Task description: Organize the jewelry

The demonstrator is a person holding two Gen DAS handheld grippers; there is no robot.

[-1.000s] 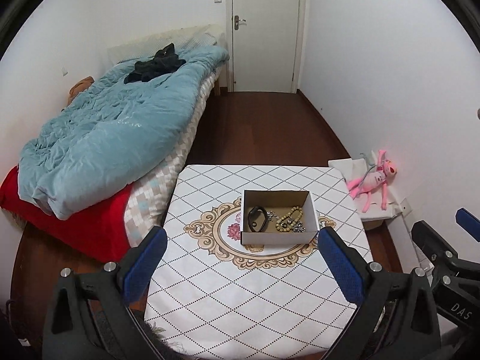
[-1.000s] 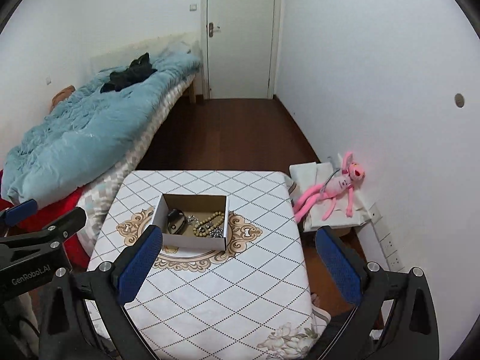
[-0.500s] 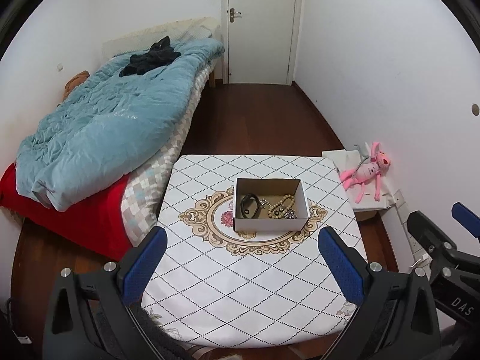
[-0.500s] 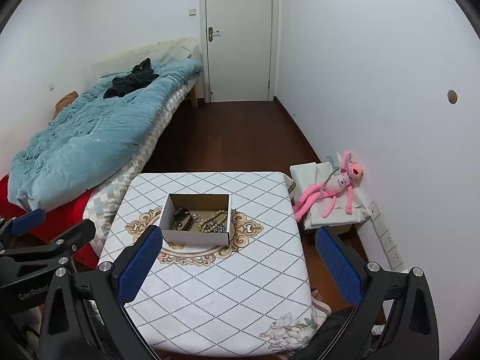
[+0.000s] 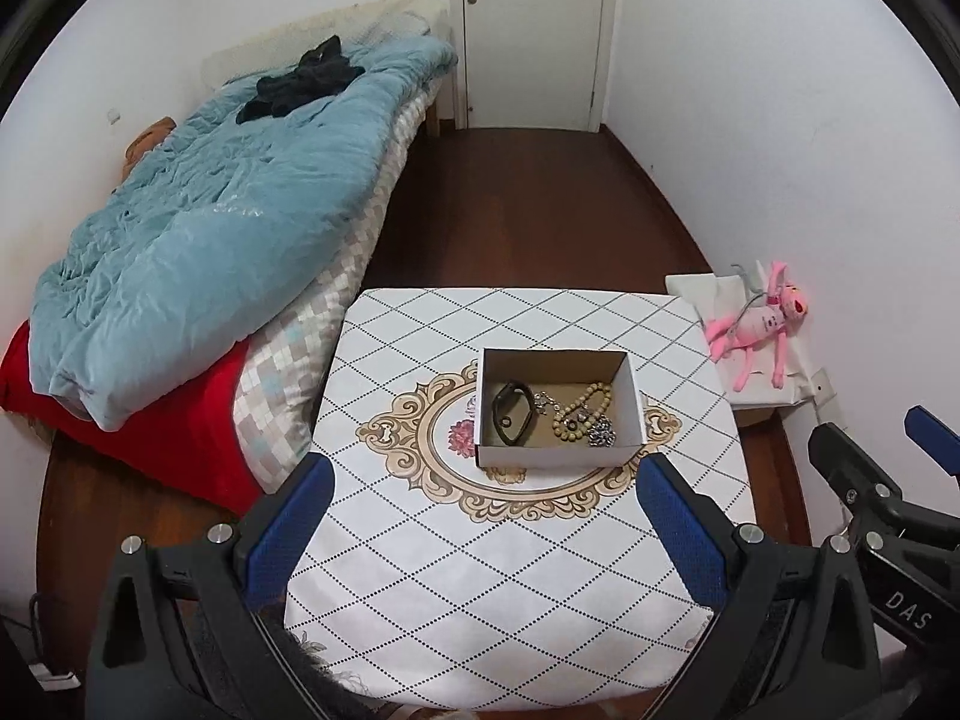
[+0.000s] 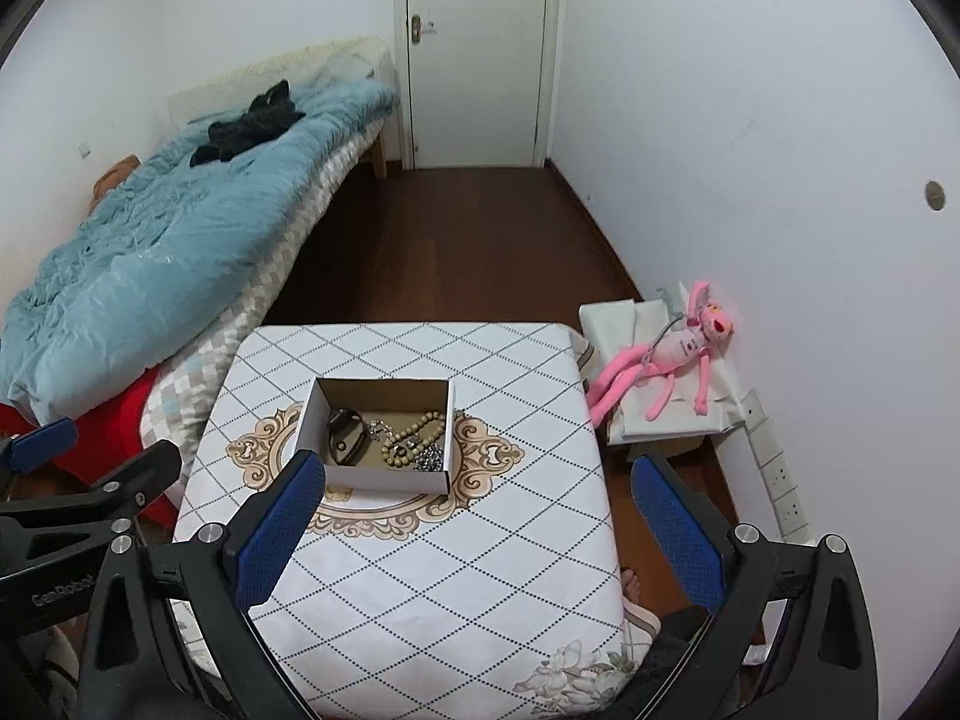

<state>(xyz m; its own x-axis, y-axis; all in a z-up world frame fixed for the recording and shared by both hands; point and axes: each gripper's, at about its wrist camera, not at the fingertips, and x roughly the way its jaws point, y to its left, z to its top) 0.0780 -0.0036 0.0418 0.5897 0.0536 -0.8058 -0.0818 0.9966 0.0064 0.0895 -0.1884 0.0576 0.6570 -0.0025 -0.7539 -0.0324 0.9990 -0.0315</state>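
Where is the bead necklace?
The bead necklace lies in the box on the table, right of the black band, beside the silver chain.

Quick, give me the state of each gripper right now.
Left gripper: open, holding nothing, above the table's near half.
Right gripper: open, holding nothing.

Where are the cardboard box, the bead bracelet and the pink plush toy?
cardboard box (image 5: 555, 457), left wrist view, near outer wall
bead bracelet (image 5: 581, 412), left wrist view, bead strand
pink plush toy (image 6: 681, 348), right wrist view, torso
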